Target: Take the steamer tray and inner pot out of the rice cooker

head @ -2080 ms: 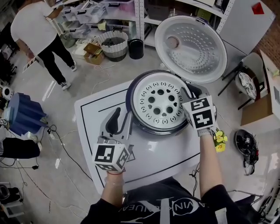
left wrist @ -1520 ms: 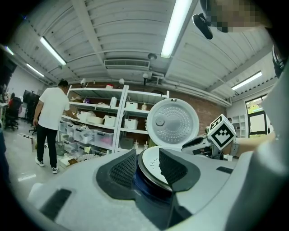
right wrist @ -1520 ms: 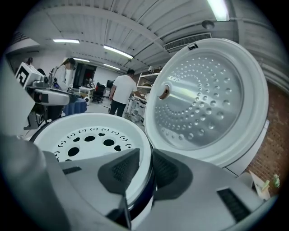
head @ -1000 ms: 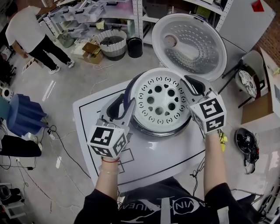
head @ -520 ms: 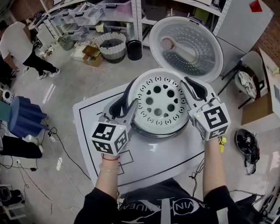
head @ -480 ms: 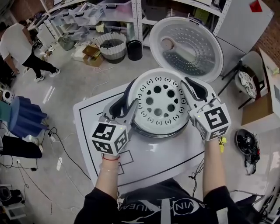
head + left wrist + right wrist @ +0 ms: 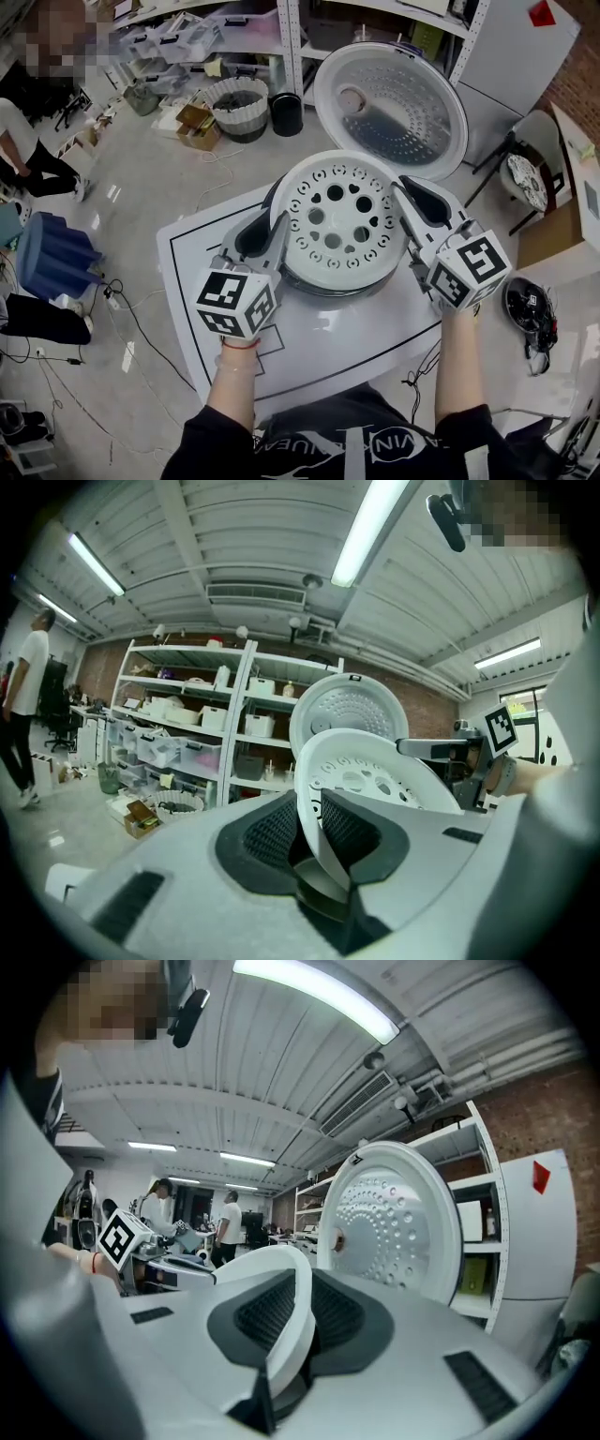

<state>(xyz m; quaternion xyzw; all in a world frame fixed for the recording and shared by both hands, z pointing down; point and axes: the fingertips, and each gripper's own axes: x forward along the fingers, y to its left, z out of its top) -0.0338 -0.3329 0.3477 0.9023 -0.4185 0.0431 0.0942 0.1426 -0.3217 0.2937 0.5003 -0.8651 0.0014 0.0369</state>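
Steamer tray (image 7: 342, 220) — a round white plastic dish pierced with rings of holes — sits over the open rice cooker (image 7: 319, 287), whose dimpled, metal-lined lid (image 7: 389, 98) stands raised behind it. My left gripper (image 7: 270, 239) has just been closing its jaws and now pinches the tray's thin rim between ribbed dark pads (image 7: 272, 832). My right gripper (image 7: 410, 202) clamps the opposite rim the same way.

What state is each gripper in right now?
Left gripper: just closed further, fingers clamping the steamer tray rim.
Right gripper: closed on the steamer tray's opposite rim.
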